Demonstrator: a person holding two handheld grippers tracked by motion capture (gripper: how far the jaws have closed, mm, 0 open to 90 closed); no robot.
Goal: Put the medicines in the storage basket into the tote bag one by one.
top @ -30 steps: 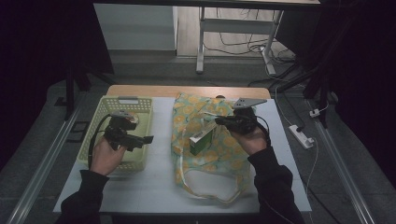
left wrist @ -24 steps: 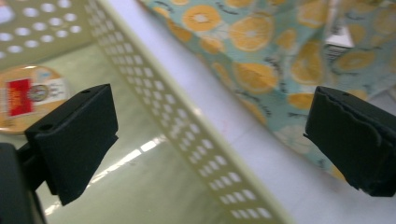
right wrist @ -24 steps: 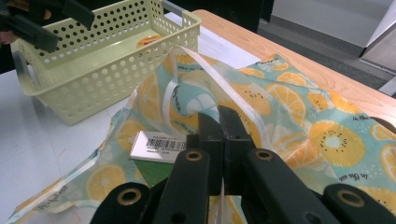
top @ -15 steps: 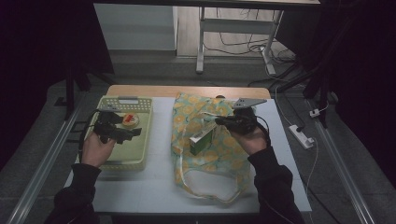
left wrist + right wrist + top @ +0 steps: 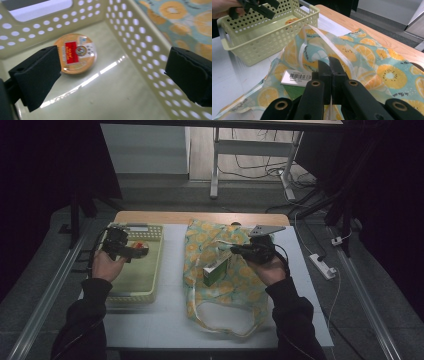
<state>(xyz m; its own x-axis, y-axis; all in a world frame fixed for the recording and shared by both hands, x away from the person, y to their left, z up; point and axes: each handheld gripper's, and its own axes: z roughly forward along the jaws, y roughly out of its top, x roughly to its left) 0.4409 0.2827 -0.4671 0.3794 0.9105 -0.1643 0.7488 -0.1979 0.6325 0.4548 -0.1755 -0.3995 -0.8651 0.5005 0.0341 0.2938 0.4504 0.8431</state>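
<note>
l gripper (image 5: 110, 75) over the pale green perforated basket (image 5: 135, 280) at table's left, jaws spread wide, nothing between pads, touching nothing; pointing down into basket interior. round orange-lidded tin (image 5: 76, 53) w/ red label flat on basket floor near far wall, partly behind one jaw in left gripper view, apart from both pads; seen as small orange spot (image 5: 140, 246) just past gripper tip in high view. l gripper (image 5: 257, 6) also seen above basket rim (image 5: 227, 47) from right gripper view, held in a hand, jaws parted. r gripper (image 5: 329, 75) clenched tight, jaws pressed together on the white handle strap (image 5: 322, 42) of the orange-print cloth bag (image 5: 225, 285); strap runs up from between jaws & loops off toward basket side, lifted off the cloth. in high view r gripper (image 5: 240, 251) sits over bag's mid-upper part, grey plate on top. green box (image 5: 216, 270) w/ white barcode face lies on the bag just beside r gripper tip, not in its jaws; barcode end (image 5: 295, 77) right below jaws. bag spread flat at table centre, next to basket.
</note>
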